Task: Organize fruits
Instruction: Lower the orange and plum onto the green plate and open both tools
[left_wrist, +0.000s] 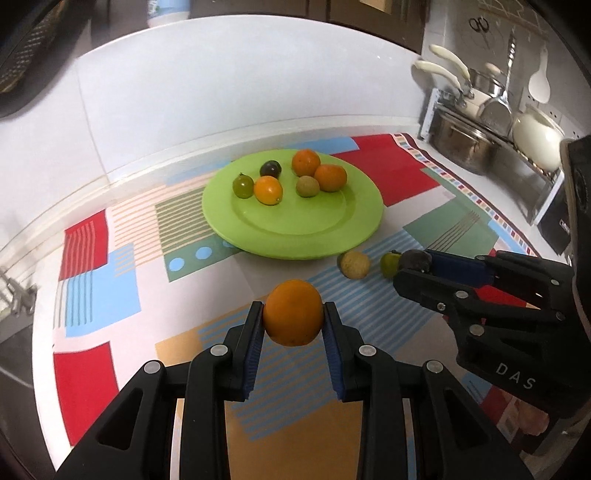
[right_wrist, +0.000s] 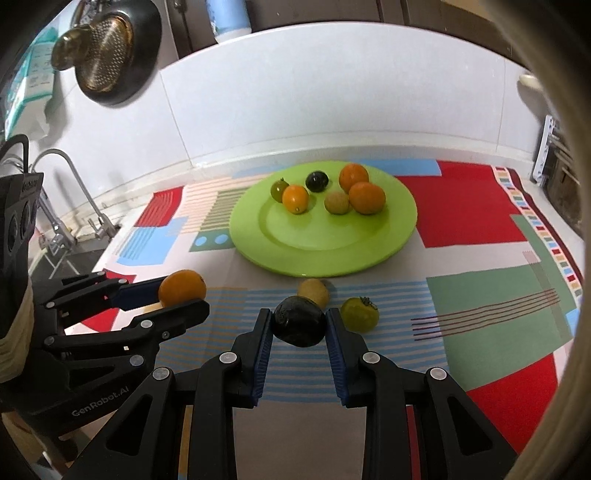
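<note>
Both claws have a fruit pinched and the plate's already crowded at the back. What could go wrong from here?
1. The left claw grips the round orange only at its sides; it could slip out.
2. Set down among the six fruits at the back of the green plate, either piece could knock them rolling.
3. The right claw, holding the dark fruit, sits near two loose fruits on the cloth: tan and green.

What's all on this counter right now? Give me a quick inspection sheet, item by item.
Surface: patterned cloth on a white counter.
Job's things: green plate holds six fruits; tan fruit and green fruit lie on the cloth beside it.
Clutter: nothing seen.
Claws: left claw shut on an orange; right claw shut on a dark fruit.
Cables: nothing seen.
Surroundings: tap on one side, pots on a rack on the other, strainer on the wall.
</note>
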